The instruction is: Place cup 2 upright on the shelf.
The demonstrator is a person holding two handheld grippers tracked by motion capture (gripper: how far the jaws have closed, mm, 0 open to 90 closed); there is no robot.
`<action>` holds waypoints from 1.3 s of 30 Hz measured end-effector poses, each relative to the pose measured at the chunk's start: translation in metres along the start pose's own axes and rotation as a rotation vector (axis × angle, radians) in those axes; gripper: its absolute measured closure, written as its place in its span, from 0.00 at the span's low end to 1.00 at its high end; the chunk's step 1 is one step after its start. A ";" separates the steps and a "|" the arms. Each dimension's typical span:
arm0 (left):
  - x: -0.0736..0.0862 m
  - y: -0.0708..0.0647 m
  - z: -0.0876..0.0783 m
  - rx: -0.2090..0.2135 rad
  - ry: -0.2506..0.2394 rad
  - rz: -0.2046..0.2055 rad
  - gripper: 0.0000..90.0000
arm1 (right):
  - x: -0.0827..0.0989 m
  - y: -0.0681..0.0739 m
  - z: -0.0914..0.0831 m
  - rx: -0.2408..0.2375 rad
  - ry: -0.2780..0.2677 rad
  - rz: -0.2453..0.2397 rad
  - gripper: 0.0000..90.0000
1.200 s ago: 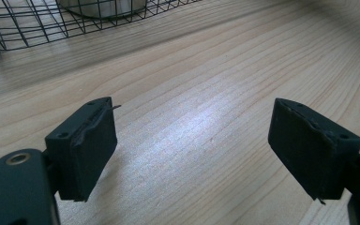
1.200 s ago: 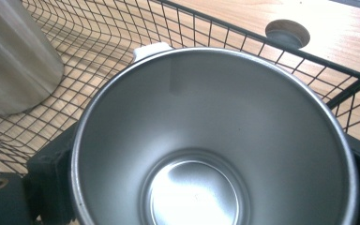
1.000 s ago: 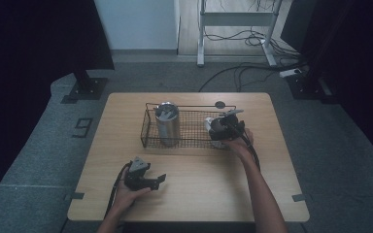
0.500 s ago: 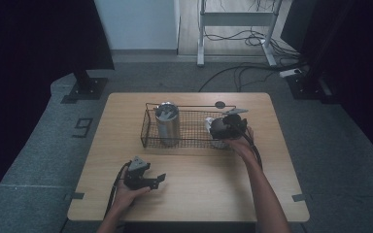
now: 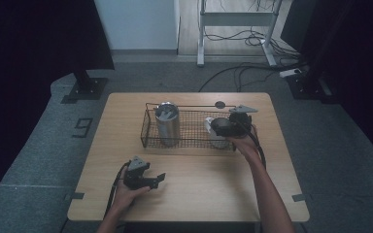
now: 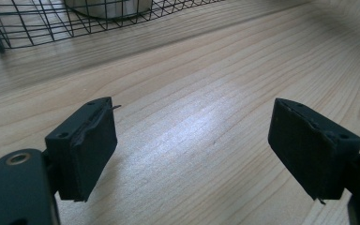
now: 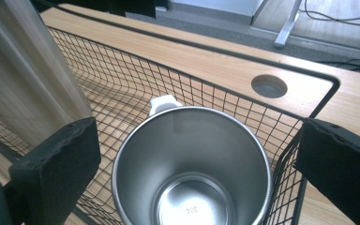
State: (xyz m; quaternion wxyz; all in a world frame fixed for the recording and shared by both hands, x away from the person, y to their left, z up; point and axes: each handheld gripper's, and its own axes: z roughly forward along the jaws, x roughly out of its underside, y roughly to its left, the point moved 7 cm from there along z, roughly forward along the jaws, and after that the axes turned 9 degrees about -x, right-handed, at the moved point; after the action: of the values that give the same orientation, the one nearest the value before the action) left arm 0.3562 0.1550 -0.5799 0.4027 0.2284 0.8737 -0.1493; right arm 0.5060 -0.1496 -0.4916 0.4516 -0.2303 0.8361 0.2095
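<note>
Counted on the table (image 5: 209, 194): one wire basket (image 5: 189, 105), two steel vessels, two grippers, one round hole (image 5: 219, 104) in the tabletop at 12 o'clock of the basket's right end.

Inside the basket: a tall steel canister (image 5: 166, 124) upright at the 9 o'clock end, and a steel cup (image 7: 192, 173) with a white handle upright at the 3 o'clock end, well apart from each other.

Right gripper (image 5: 222, 127): poised over the cup, looking down into its empty bowl. Jaws just opened to full width, one at each side of the cup's rim, neither pad pressing on it; nothing gripped.

Left gripper (image 5: 156, 180): at 7 o'clock of the basket, low over bare wood, pointing toward 3 o'clock. Jaws spread wide, nothing between them, nothing touched.
</note>
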 end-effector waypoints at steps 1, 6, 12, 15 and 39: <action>0.000 0.000 0.000 0.000 -0.002 -0.002 0.18 | -0.001 0.000 -0.002 0.000 -0.005 0.000 0.00; 0.000 -0.001 -0.002 -0.003 -0.005 0.002 0.18 | 0.000 0.004 -0.014 -0.018 -0.034 0.004 0.01; -0.001 -0.002 -0.004 -0.004 -0.008 0.009 0.18 | 0.007 0.009 -0.027 -0.044 -0.042 0.004 0.02; -0.001 -0.002 -0.004 -0.006 -0.009 0.008 0.18 | 0.011 0.009 -0.033 -0.053 -0.054 0.008 0.03; 0.000 -0.004 -0.002 -0.010 -0.002 0.017 0.18 | 0.082 0.008 -0.086 -0.062 -0.077 0.023 0.08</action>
State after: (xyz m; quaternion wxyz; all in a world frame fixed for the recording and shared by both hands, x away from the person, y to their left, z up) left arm 0.3522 0.1525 -0.5783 0.4060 0.2338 0.8721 -0.1415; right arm 0.4051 -0.2073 -0.5169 0.4738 -0.2264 0.8137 0.2493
